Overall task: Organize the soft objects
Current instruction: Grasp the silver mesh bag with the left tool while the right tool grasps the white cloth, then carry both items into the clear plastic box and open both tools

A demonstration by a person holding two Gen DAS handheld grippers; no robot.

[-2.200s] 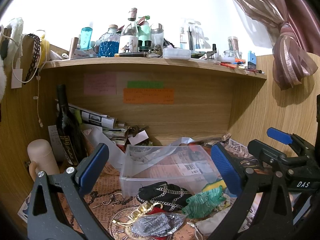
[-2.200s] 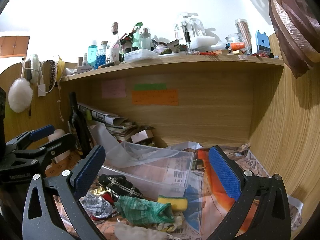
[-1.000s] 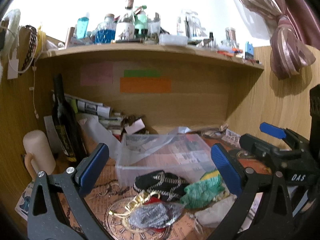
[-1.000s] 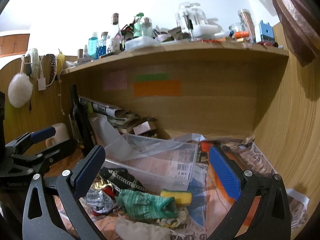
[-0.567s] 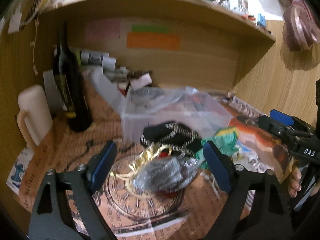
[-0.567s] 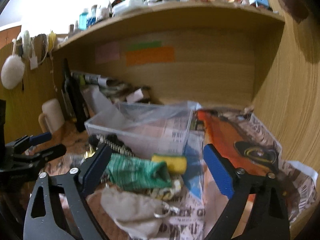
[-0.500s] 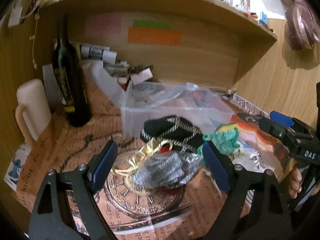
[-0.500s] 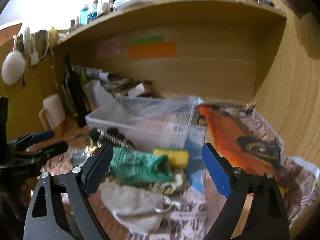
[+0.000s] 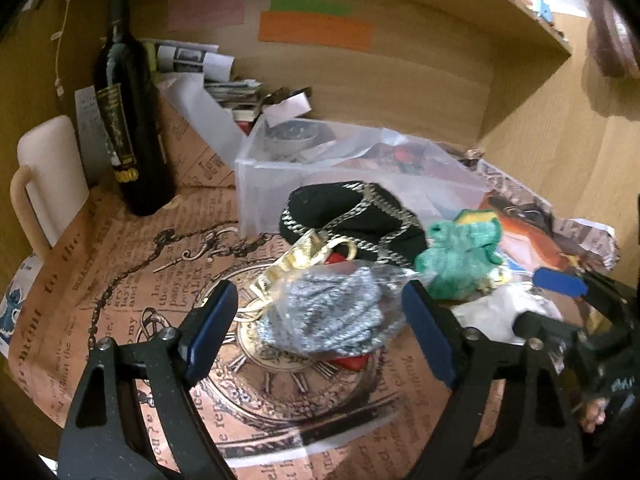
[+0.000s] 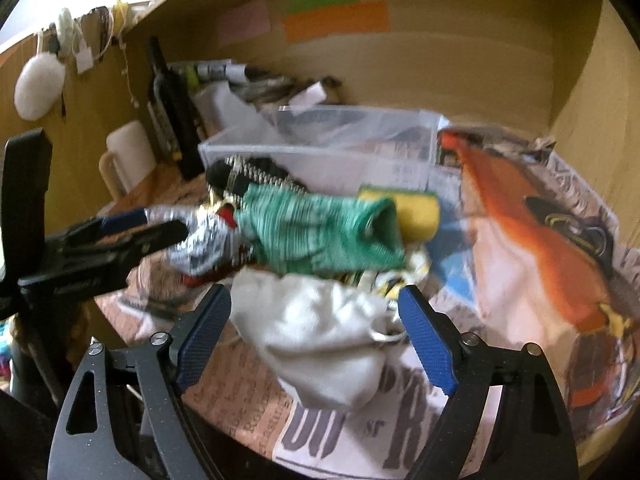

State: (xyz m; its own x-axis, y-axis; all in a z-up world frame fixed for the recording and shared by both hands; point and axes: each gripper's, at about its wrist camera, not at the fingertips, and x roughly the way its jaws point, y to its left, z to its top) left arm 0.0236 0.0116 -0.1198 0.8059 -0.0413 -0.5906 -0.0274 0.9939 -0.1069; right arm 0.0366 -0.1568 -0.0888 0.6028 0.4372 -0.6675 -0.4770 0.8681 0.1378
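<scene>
A wooden desk (image 9: 532, 128) carries printed paper sheets (image 9: 120, 264); on them a clear bin (image 9: 256, 184), wine bottle (image 9: 128, 120), cream mug (image 9: 48, 176).

The left claw (image 9: 320, 332) stands wide open around a silvery mesh bundle in clear plastic (image 9: 332, 312); behind lie a black chain-trimmed pouch (image 9: 344, 212), green knitted cloth (image 9: 460, 260) and clear plastic bin (image 9: 272, 168).
</scene>
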